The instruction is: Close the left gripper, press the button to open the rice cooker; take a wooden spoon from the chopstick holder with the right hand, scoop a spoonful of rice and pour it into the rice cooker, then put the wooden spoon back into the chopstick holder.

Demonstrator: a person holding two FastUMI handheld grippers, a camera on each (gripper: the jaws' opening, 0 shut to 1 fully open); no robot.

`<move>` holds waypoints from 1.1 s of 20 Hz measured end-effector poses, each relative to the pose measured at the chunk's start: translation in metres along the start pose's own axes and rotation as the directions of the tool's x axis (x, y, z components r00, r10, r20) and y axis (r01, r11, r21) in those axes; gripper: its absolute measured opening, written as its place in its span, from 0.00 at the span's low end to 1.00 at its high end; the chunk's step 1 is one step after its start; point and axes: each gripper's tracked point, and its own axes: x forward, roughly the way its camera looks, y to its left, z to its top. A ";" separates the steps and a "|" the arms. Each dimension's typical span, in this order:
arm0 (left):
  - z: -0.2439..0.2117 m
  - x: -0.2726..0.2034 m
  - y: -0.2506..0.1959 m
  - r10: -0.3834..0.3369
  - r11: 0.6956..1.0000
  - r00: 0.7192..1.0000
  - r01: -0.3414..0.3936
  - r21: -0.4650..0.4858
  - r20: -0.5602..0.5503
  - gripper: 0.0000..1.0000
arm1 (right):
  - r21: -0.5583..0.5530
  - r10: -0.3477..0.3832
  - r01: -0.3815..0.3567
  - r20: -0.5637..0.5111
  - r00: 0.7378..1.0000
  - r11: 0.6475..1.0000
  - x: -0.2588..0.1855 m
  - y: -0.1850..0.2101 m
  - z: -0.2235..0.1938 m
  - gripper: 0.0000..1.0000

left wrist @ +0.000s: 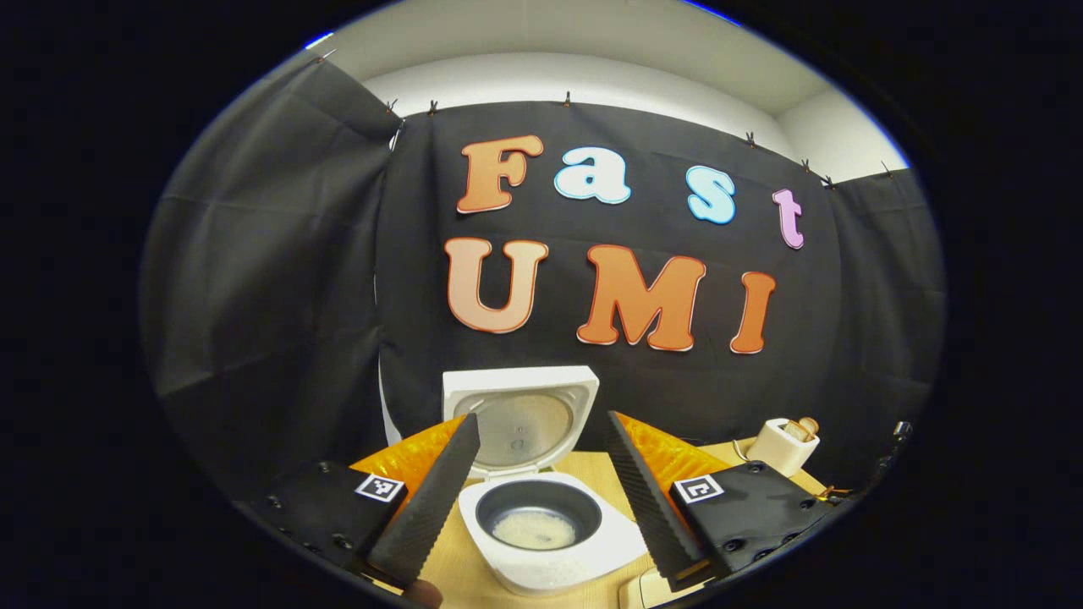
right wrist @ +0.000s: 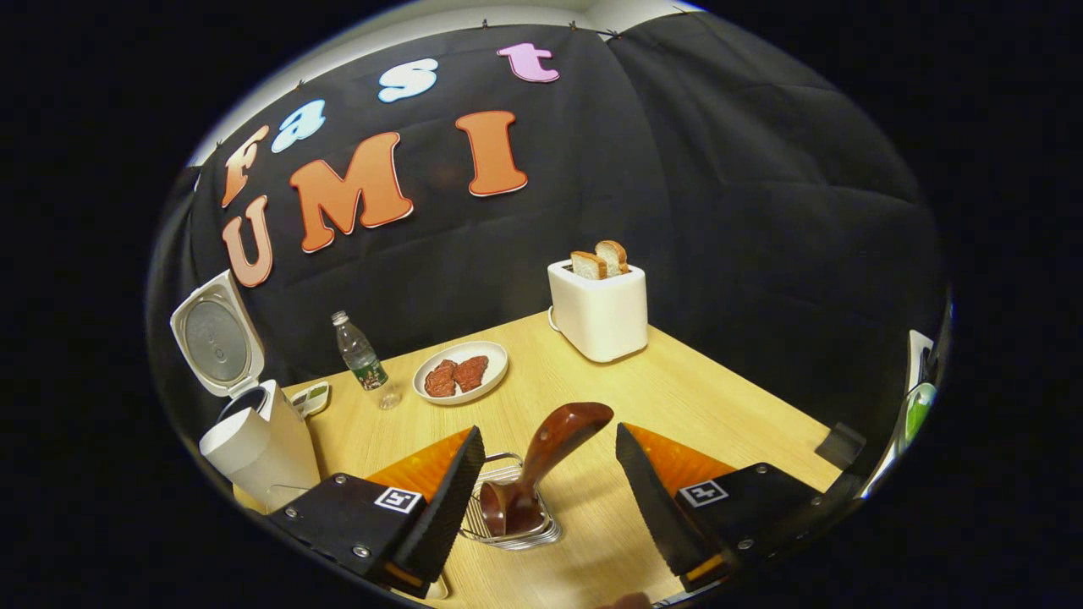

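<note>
- Right tongs (right wrist: 546,486): jaws wide apart, holding nothing. The wooden spoon (right wrist: 541,465) stands between the two fingers but touches neither; there is a clear gap on both sides.
- Wooden spoon sits in the chopstick holder (right wrist: 512,520), a wire basket on the surface (right wrist: 719,397). One broad end is down in the basket, the other leans up and to the right.
- Left tongs (left wrist: 541,499): also wide apart and empty, touching nothing. They hang above and in front of the rice cooker (left wrist: 550,533), looking down into the pot.
- Rice cooker lid (left wrist: 520,419) is up, so I judge the button press done. In the right gripper view the cooker stands at far left with the lid raised.
- A pale layer of rice (left wrist: 535,529) lies at the bottom of the pot. That suggests the scoop-and-pour is done too, though I can't tell how much went in.
- With the spoon in the holder and the right tongs open around it, this reads as either just released after the return or about to be picked up. Rice in the pot makes me lean to task finished, spoon returned.
- If so, all that's left is backing the right tongs off without knocking the spoon.
- Elsewhere on the surface: toaster (right wrist: 599,309) with bread, plate (right wrist: 461,372) with two reddish pieces, water bottle (right wrist: 360,355). All are well apart from the tongs.
</note>
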 end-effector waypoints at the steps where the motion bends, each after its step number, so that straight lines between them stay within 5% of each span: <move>1: 0.005 0.013 -0.003 -0.001 1.000 1.000 0.001 -0.010 -0.003 0.98 | -0.021 -0.005 0.005 0.006 1.000 1.000 -0.004 -0.003 0.003 0.95; 10: 0.026 0.147 -0.001 0.041 0.997 0.998 -0.039 0.071 -0.037 1.00 | -0.041 -0.061 0.066 0.113 0.992 0.997 -0.056 -0.031 0.061 0.95; 16: -0.004 0.226 0.007 0.082 0.993 0.989 -0.071 0.091 -0.122 1.00 | -0.032 -0.096 0.101 0.128 0.987 0.994 -0.071 -0.046 0.071 0.95; 22: -0.038 0.256 0.023 0.115 0.993 0.970 -0.103 0.065 -0.215 1.00 | -0.056 -0.123 0.131 0.130 0.984 0.990 -0.076 -0.056 0.081 0.95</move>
